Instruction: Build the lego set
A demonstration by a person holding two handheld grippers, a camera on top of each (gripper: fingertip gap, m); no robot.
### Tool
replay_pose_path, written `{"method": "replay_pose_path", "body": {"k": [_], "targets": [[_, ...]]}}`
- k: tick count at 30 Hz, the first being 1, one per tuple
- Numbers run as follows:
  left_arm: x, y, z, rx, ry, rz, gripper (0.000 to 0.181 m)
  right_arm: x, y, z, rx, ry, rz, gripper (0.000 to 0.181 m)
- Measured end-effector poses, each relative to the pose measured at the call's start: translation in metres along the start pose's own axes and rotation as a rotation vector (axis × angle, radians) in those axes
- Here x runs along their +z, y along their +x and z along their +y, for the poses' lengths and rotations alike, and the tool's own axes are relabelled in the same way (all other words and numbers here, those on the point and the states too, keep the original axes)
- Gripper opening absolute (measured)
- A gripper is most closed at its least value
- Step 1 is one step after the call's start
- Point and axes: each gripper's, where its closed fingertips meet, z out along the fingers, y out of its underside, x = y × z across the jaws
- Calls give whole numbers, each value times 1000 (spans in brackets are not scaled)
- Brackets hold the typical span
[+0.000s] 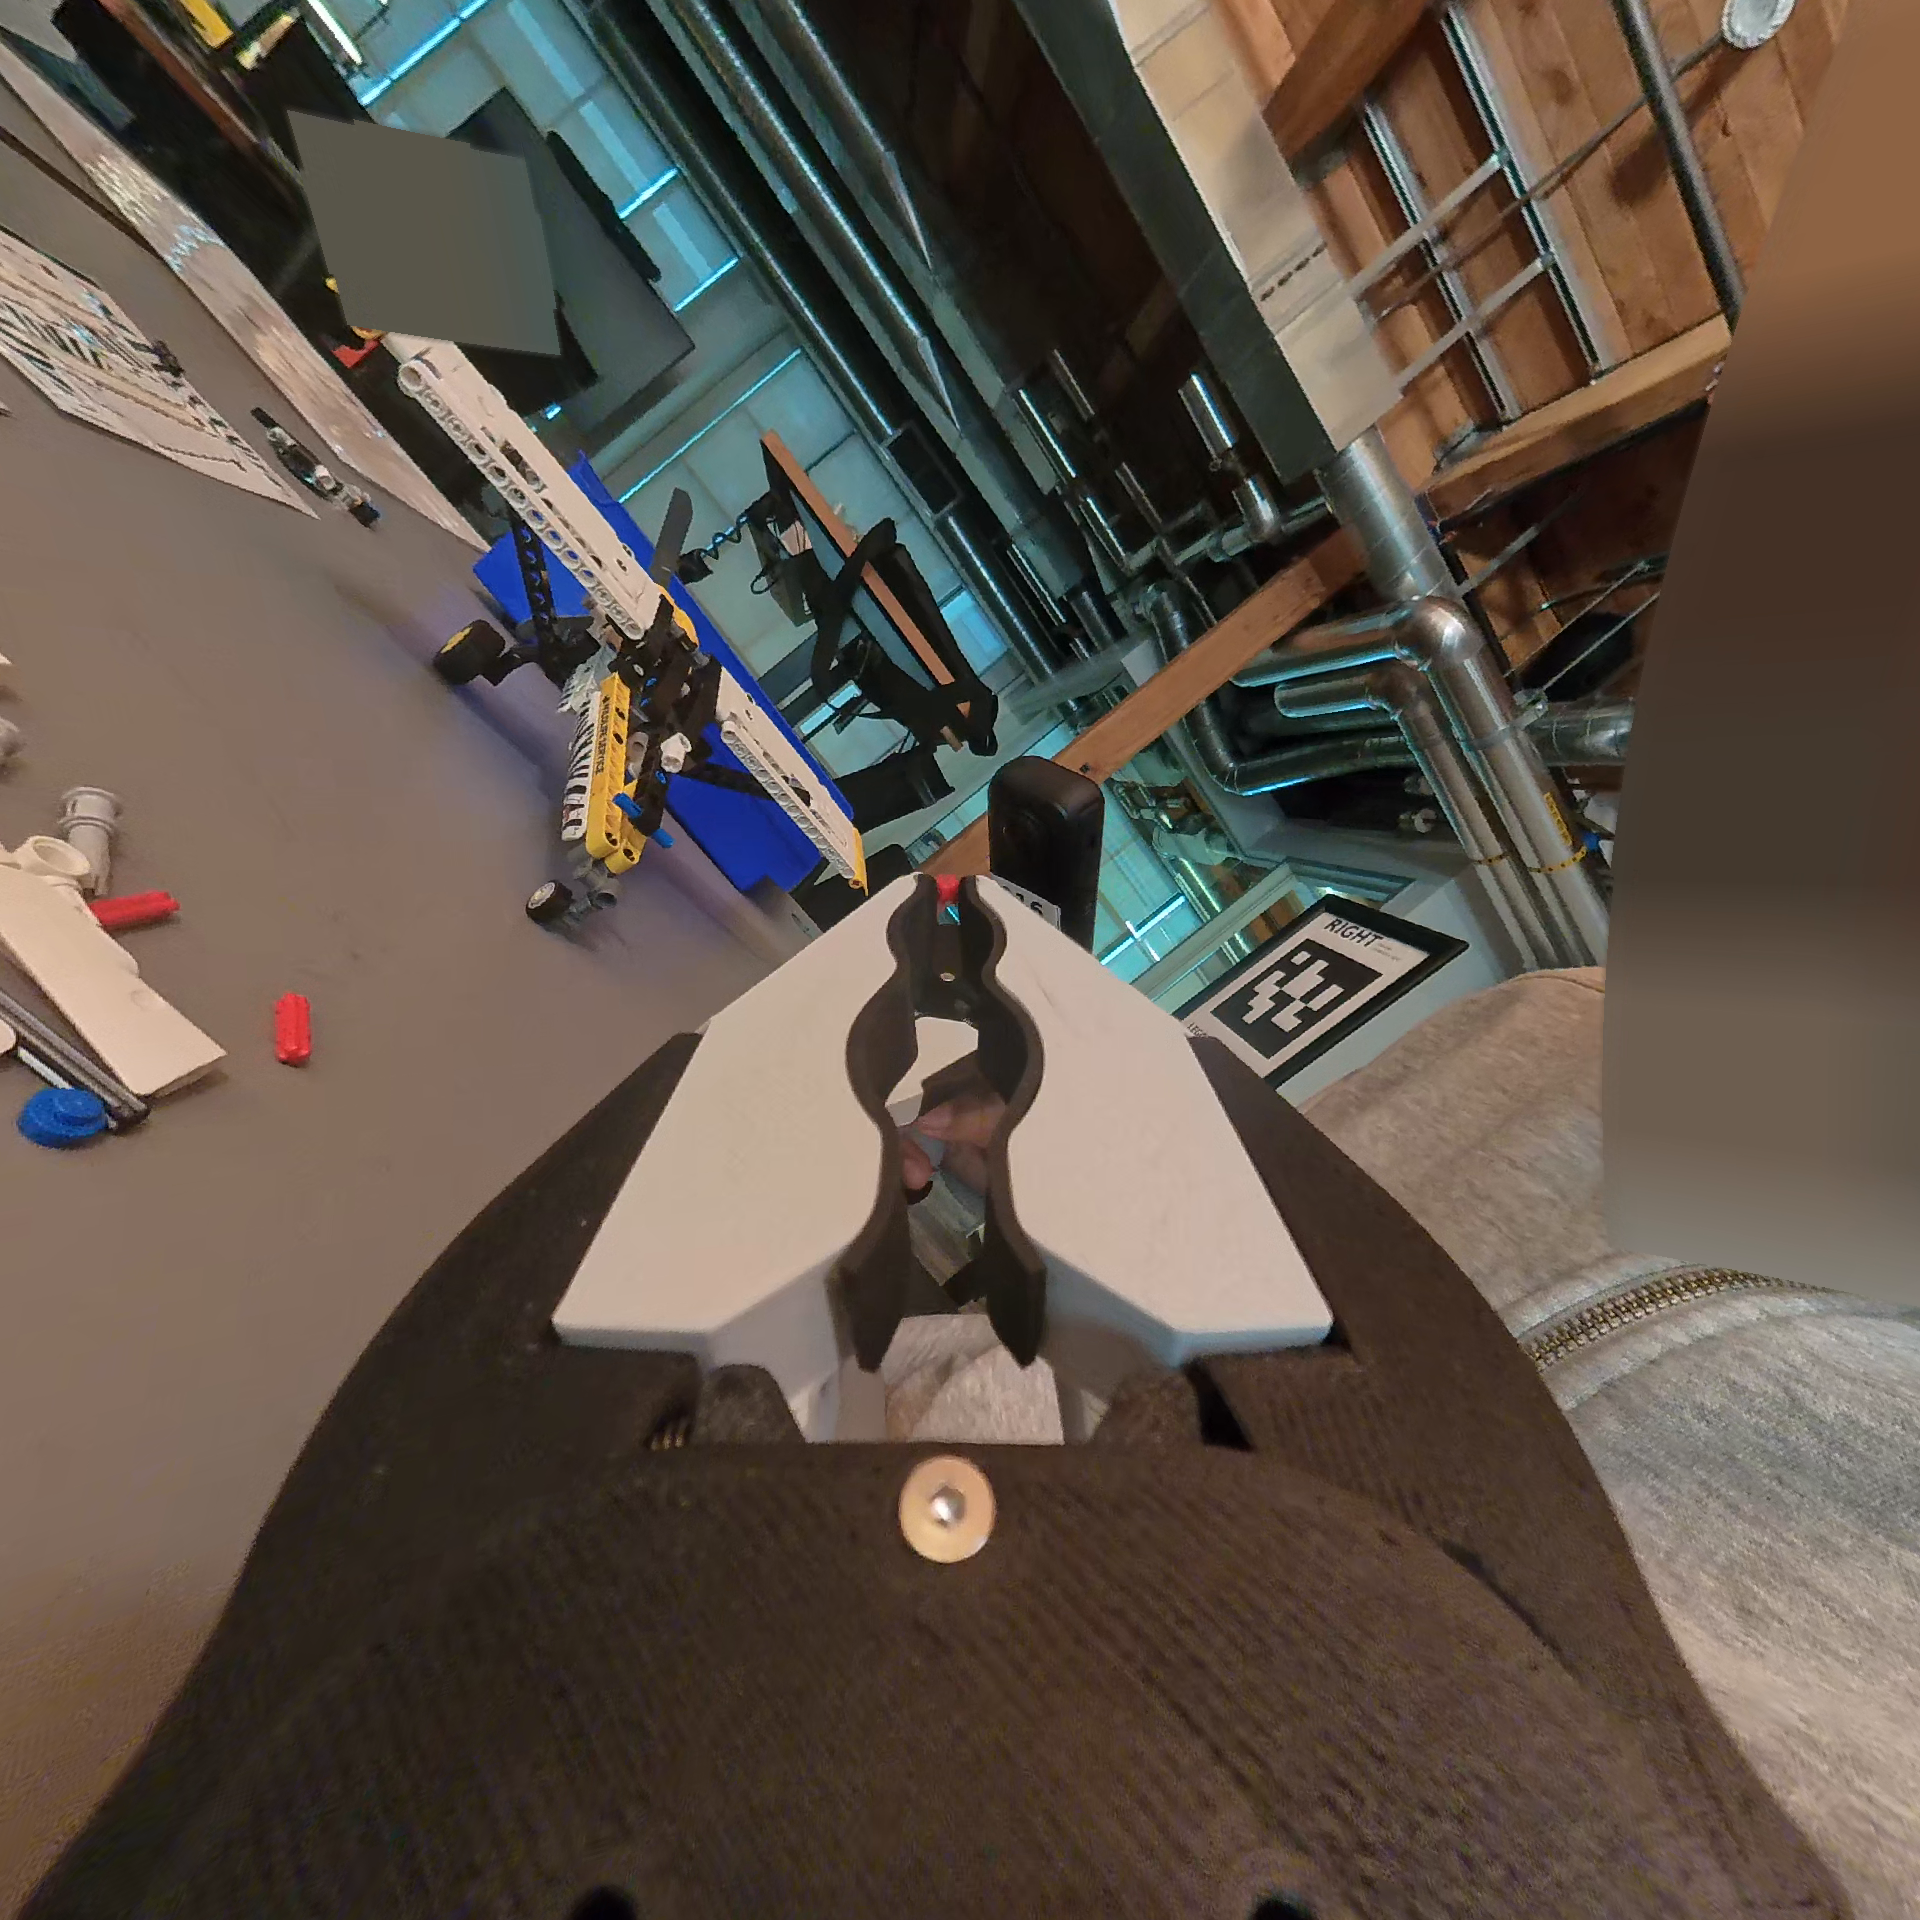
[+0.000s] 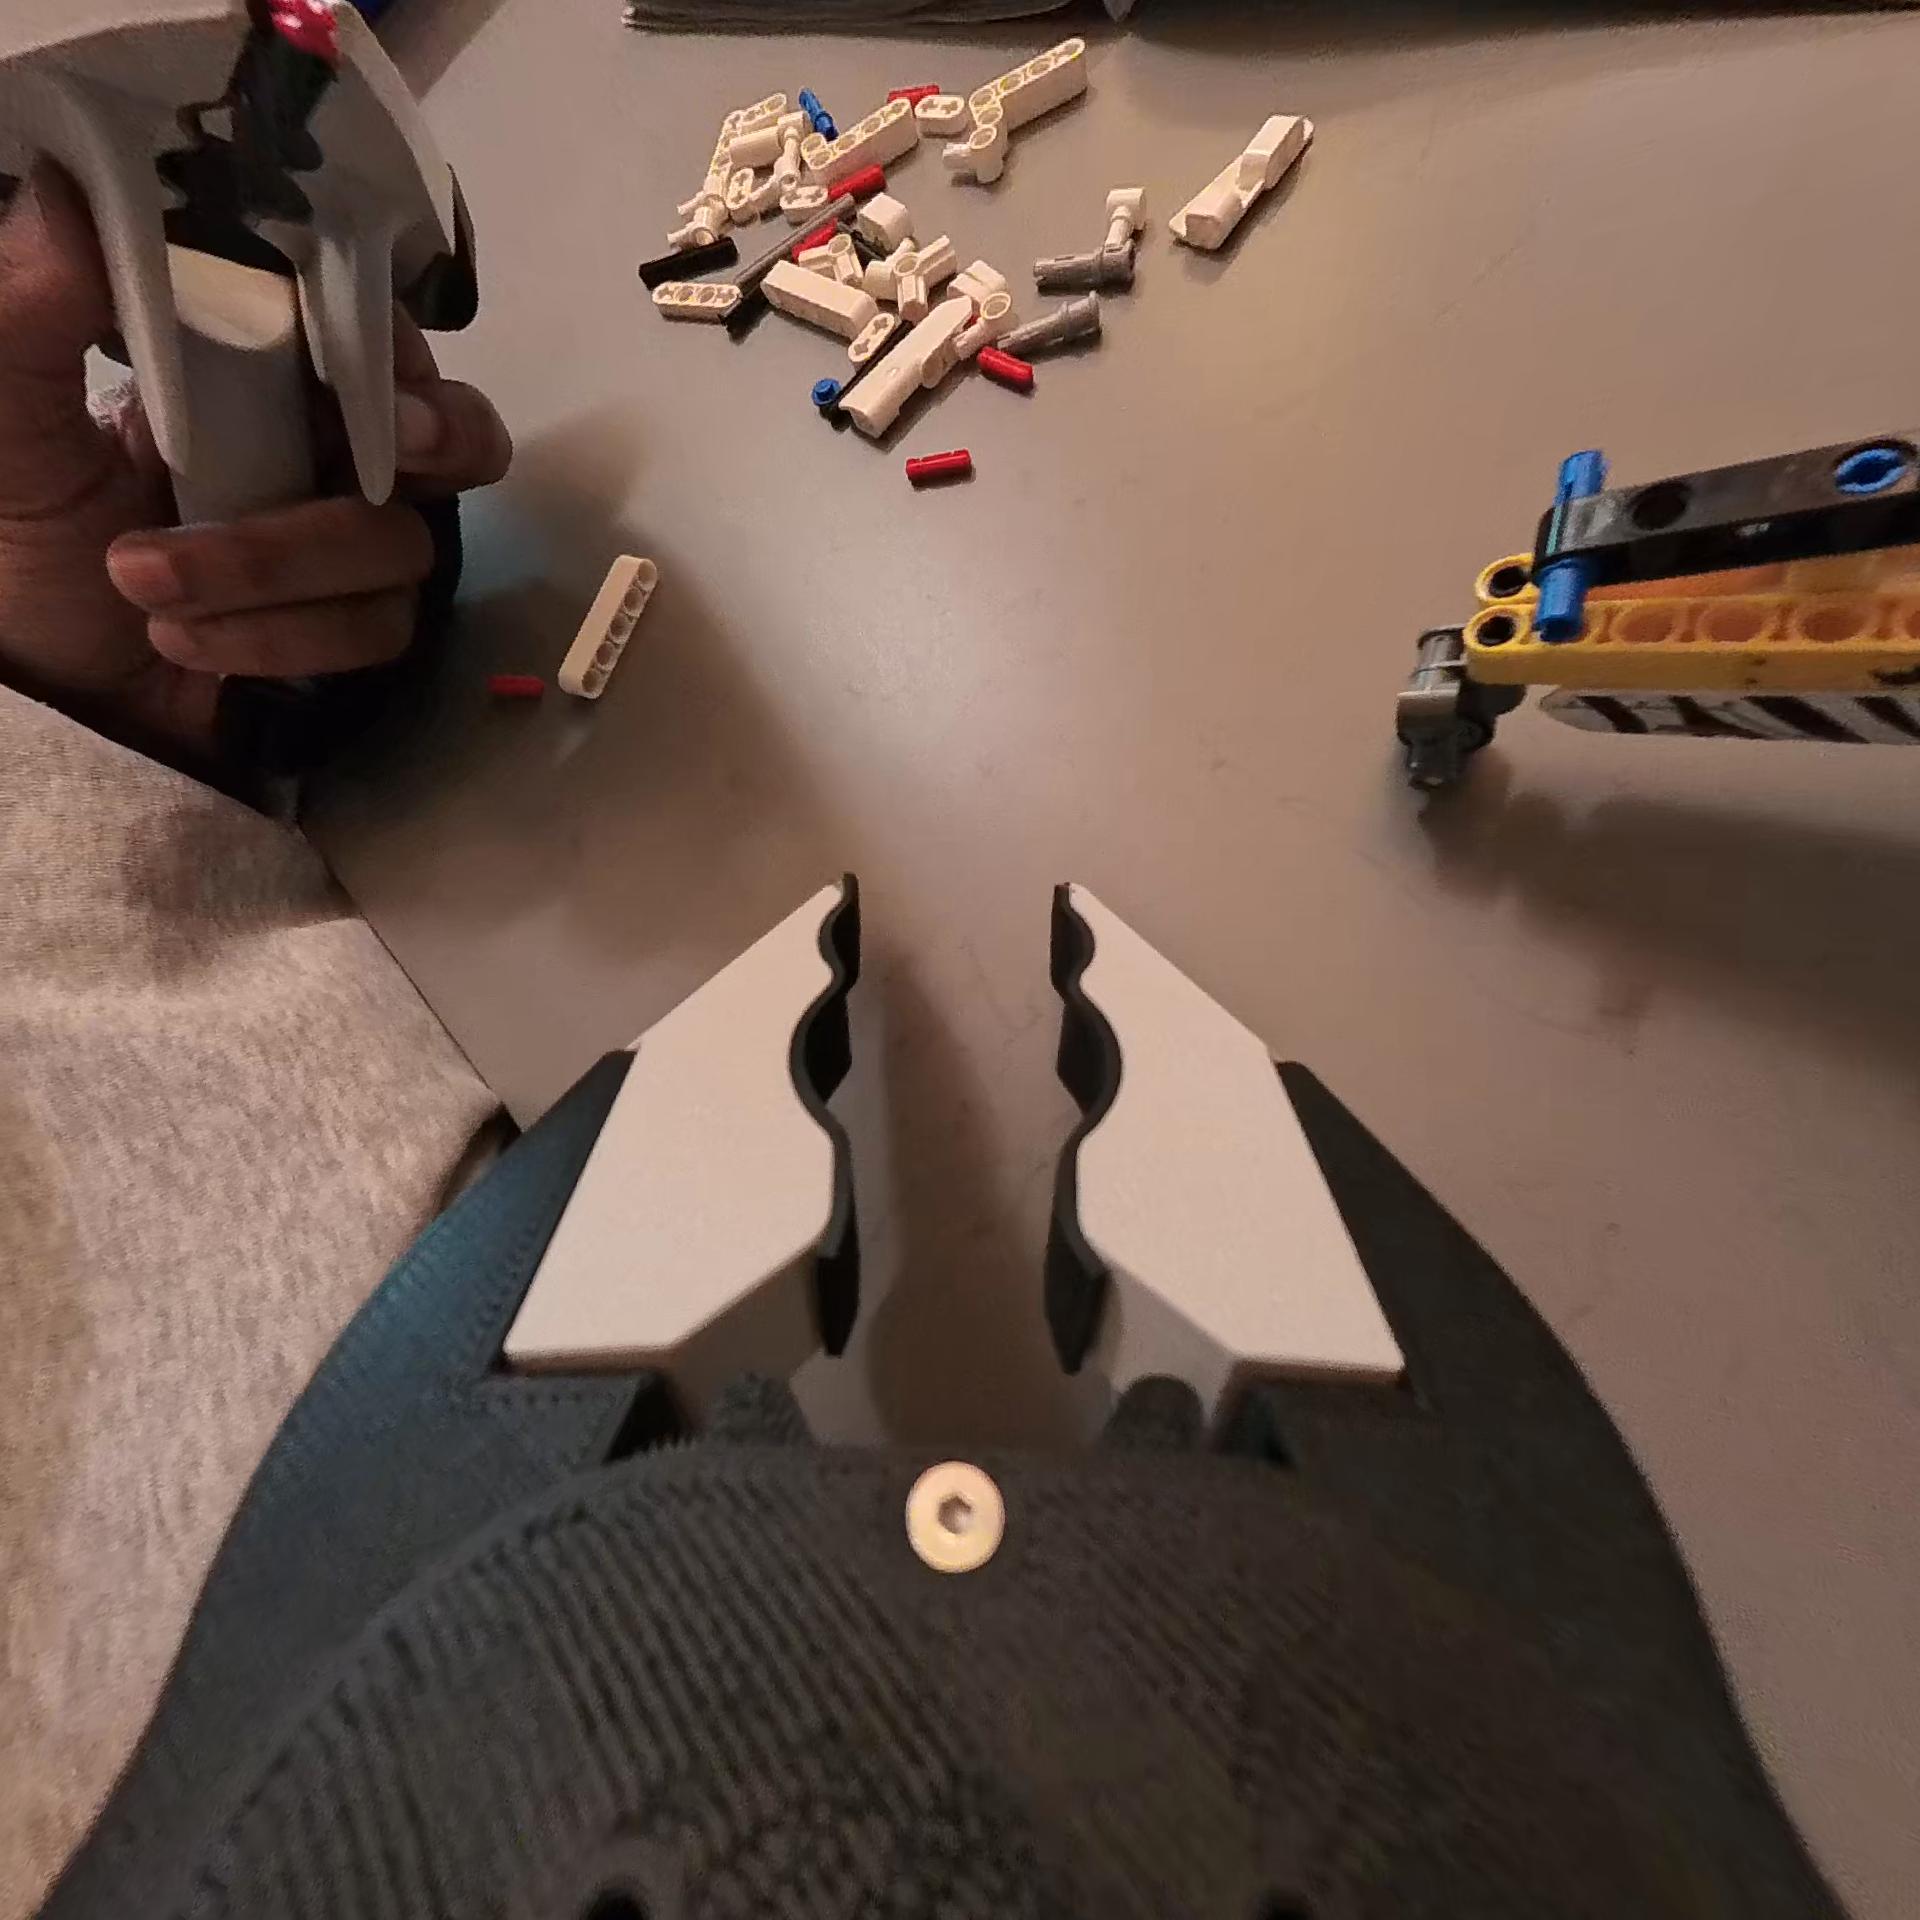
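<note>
My left gripper [image 1: 947,891] is shut on a small red pin [image 1: 947,886] at its fingertips and is lifted and tilted above the table. It also shows at the top left of the right wrist view [image 2: 301,21], held in a hand, with the red pin [image 2: 303,15] between its tips. My right gripper [image 2: 956,896] is open and empty, low over bare grey table. The part-built model [image 1: 634,665], of yellow, black and white beams with small wheels, stands on the table; its yellow and black end [image 2: 1704,613] reaches in at the right.
A pile of loose white, red, black and blue parts [image 2: 883,229] lies ahead of the right gripper. A white beam [image 2: 608,623] and red pins [image 2: 938,464] lie apart. Instruction sheets [image 1: 114,364] and a blue bin [image 1: 727,790] lie beyond. A grey sleeve [image 2: 156,1039] fills the left. My hands' fingertips stand some 15 cm from each other.
</note>
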Motion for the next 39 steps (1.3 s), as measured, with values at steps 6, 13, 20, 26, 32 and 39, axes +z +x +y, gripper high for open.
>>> {"method": "replay_pose_path", "body": {"k": [6,13,20,26,32,39], "targets": [[-1,0,-2,-17,14,8,2,2,0,-1,17,-3,-14,29],[-4,0,-6,-43,37,27,2,6,3,-4,44,-16,-33,20],[-6,1,-10,-60,60,40,1,8,7,-1,46,-67,-25,0],[-9,1,-13,-77,82,54,2,8,8,-2,65,-79,-21,0],[-5,-2,-7,-69,43,28,1,8,10,-13,45,-87,3,0],[-6,0,-8,-90,53,52,1,2,18,-14,-155,-147,136,0]]}}
